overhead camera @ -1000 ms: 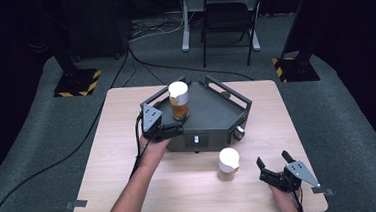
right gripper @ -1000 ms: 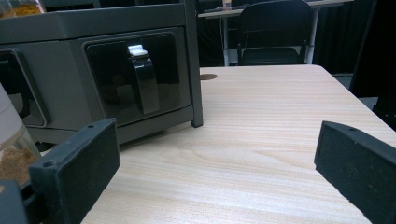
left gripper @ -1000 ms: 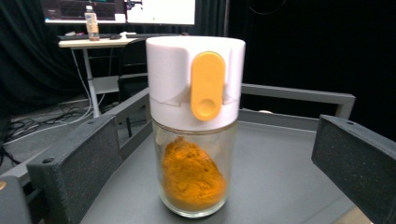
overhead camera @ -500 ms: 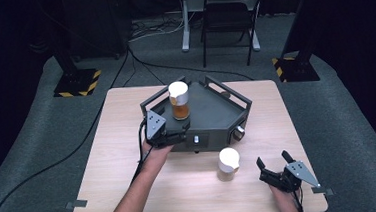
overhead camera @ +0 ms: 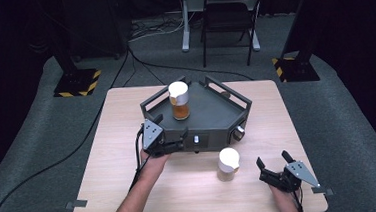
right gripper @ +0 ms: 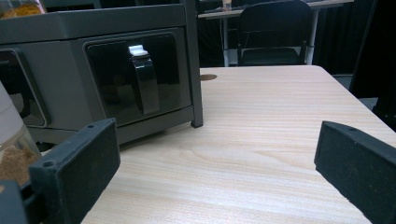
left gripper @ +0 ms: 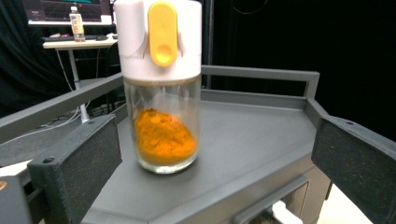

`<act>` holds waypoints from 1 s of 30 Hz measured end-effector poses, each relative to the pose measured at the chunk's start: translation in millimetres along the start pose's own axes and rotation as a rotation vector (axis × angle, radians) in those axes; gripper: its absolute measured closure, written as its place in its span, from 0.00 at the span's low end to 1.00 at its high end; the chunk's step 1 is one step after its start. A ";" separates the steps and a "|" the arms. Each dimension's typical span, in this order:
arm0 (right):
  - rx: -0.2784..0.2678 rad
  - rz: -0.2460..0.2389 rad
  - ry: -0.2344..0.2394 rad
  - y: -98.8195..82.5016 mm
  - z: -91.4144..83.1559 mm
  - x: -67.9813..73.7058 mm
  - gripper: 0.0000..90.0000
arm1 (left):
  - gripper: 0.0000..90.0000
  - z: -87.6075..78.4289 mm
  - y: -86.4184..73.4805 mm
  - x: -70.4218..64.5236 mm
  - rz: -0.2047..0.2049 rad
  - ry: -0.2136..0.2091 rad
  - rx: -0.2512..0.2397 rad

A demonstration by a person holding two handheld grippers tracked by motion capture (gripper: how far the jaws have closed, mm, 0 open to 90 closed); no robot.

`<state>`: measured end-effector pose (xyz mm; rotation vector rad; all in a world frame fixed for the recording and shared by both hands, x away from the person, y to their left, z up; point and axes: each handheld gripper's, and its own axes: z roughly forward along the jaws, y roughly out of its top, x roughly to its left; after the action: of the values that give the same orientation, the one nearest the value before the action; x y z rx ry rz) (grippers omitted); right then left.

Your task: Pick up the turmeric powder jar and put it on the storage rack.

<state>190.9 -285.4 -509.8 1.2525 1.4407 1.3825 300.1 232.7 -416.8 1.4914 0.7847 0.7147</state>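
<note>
Two spice jars were present: one with orange powder (left gripper: pixel 163 135) stood on the grey tray stand (overhead camera: pixel 211 115), the other (overhead camera: pixel 227 164) on the counter (overhead camera: pixel 131 190) just in front of that stand. The left claw (overhead camera: pixel 176 139), jaws apart, sat at the stand's front-left edge. The right claw (overhead camera: pixel 273 166), jaws apart, rested right of the second jar.

Jar (overhead camera: pixel 179 100) on rack (overhead camera: pixel 216 115), second jar (overhead camera: pixel 228 164) on table (overhead camera: pixel 107 192) before it

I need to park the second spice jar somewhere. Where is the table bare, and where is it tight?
Bare wood lies left of the grey rack to the table edge, and right of it toward the far right corner. Tight: the front strip, where the left gripper, table jar and right gripper sit.
</note>
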 end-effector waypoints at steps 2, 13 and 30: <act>0.000 -0.001 0.000 0.0 0.0 0.0 0.00 | 0.01 -2.0 -2.0 0.9 -0.005 0.001 0.003; 0.000 -0.003 0.002 0.0 0.0 -0.3 0.00 | 0.01 -16.4 -18.0 -0.4 0.001 -0.001 0.002; 0.000 -0.005 0.001 0.1 0.1 0.0 0.00 | 0.01 -28.5 -38.2 -0.9 -0.010 -0.010 0.020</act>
<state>190.9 -285.3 -509.7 1.2479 1.4441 1.3800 274.1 249.4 -453.1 1.5076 0.7928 0.6931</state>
